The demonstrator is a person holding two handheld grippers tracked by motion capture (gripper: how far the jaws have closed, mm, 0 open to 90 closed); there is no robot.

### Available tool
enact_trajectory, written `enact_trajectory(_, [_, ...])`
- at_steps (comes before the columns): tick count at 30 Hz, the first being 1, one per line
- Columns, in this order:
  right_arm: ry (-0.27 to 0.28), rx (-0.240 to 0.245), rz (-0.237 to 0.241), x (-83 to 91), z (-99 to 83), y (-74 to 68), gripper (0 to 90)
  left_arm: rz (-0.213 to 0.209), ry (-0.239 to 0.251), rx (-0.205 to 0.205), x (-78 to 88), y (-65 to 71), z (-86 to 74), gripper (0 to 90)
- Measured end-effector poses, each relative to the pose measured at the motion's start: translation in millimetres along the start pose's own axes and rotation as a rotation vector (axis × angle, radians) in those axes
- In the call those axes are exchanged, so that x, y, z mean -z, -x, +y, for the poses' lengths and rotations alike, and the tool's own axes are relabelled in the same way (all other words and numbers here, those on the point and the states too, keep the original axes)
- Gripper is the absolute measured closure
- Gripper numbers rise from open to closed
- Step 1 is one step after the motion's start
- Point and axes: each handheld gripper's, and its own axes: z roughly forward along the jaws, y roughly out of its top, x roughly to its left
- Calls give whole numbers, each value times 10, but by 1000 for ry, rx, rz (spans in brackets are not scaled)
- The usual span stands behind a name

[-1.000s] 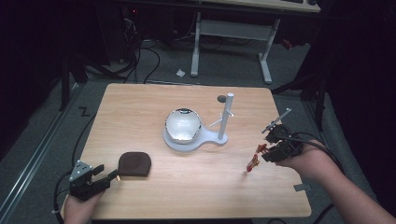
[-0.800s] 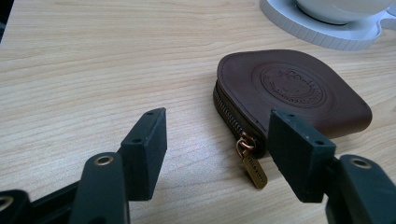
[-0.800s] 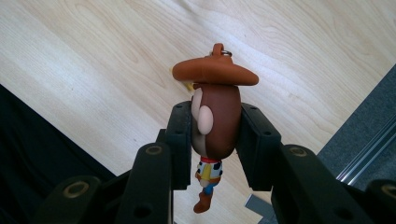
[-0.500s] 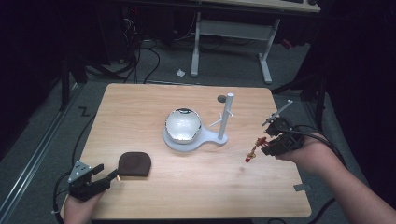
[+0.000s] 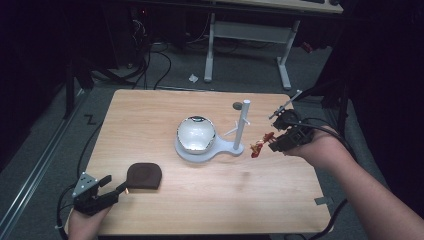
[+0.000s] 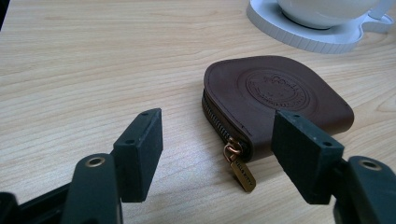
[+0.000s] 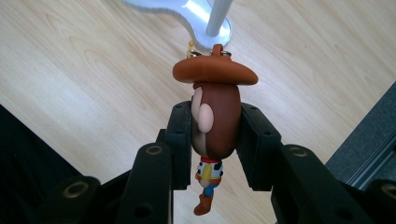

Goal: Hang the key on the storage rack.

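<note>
Right now, by item:

Right gripper [image 5: 272, 143]: clenched on a cowboy figure keychain [image 7: 214, 119], the pads squeezing the figure's brown head from both sides; in the right gripper view the wide hat points away from the camera and the small body and boot hang down between the jaws.

Cowboy figure keychain: held in the air at the right side of the table [image 5: 150, 120], just right of the white stand's base; in the high view it shows as a small red and brown shape [image 5: 260, 145] at the tips of the gripper.

White stand [image 5: 210, 147]: mid-table, a flat white base with an upright post [image 5: 242, 125] at its right end and a shiny round bowl [image 5: 196, 133] at its left.

Left gripper [image 5: 112, 186]: released, jaws spread wide with nothing pressed between them; they have just been opening. It sits at the near left corner, pointing at the pouch.

Brown zip pouch [image 6: 275, 100]: lying flat on the wood at the near left, well apart from the stand, with a round embossed stamp on top; its right near edge sits behind the gripper's right pad [image 6: 303, 161].

Zip pull [image 6: 240, 169]: a brass tab on a ring, resting on the table between the open jaws and touching neither pad.

Small dark disc [image 5: 237, 105]: on the far part of the table, just behind the post.
</note>
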Motion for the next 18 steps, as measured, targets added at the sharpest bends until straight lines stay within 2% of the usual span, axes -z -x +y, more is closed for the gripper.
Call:
enact_trajectory(5, [18, 0, 0, 29, 117, 16, 679, 0, 4, 3, 6, 5, 2, 346])
enact_trajectory(10, [29, -8, 9, 65, 196, 35, 680, -3, -5, -18, -11, 37, 4, 345])
enact_trajectory(18, [35, -16, 3, 140, 342, 98, 680, -4, 11, -9, 10, 18, 7, 345])
